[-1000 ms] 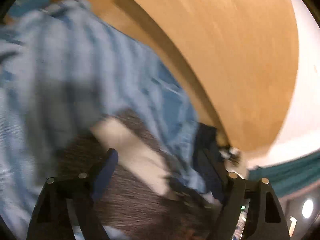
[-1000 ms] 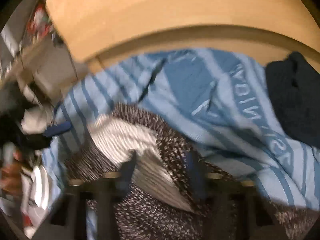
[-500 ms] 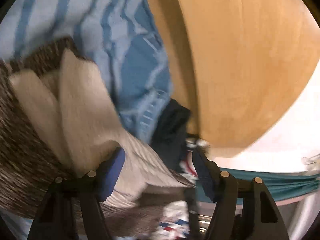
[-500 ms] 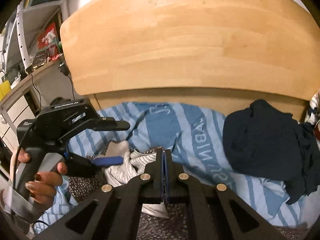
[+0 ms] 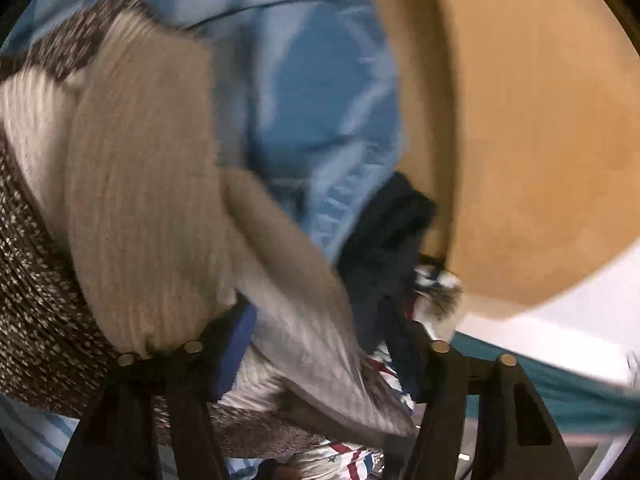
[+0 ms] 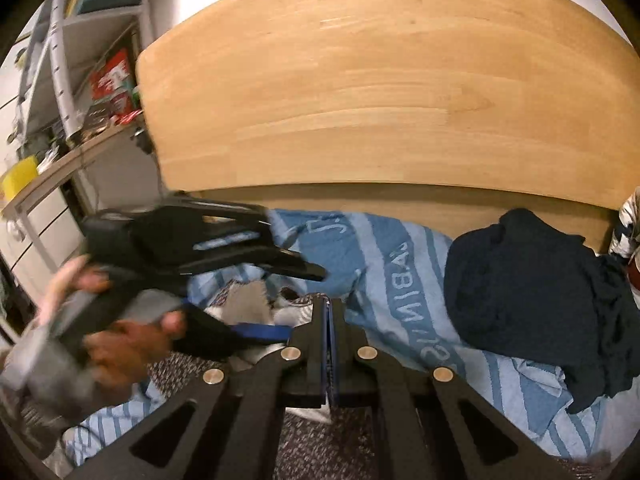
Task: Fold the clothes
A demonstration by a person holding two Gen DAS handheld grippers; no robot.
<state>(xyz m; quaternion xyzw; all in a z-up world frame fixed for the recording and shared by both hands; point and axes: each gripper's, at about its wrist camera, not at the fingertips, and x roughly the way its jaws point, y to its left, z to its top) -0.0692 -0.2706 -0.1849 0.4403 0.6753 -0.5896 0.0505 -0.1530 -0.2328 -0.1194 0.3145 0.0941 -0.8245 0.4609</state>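
A: Foreground, right wrist view: the right gripper (image 6: 329, 312) is clenched, jaws flat together, nothing visibly between them, poised over the speckled knit garment (image 6: 320, 440) on the bed

B: And the left gripper (image 5: 316, 344)?

A: Its jaws have just been closing around a pale ribbed fold (image 5: 304, 320) of that garment; cloth lies between the blue pads, but blur hides whether they are pressing yet. A hand (image 6: 120, 344) holds it at the left of the right wrist view

B: Where does the garment lie?

A: On the blue striped towel (image 6: 380, 264) spread over the bed. Farther off, a dark navy garment (image 6: 532, 300) sits heaped by the wooden headboard (image 6: 380, 80)

B: Which step is this?

A: Judging by the bunched cloth, an early grasp of an edge before any fold. The next move likely calls for a firm left pinch, then the right taking a second edge to draw the piece flat
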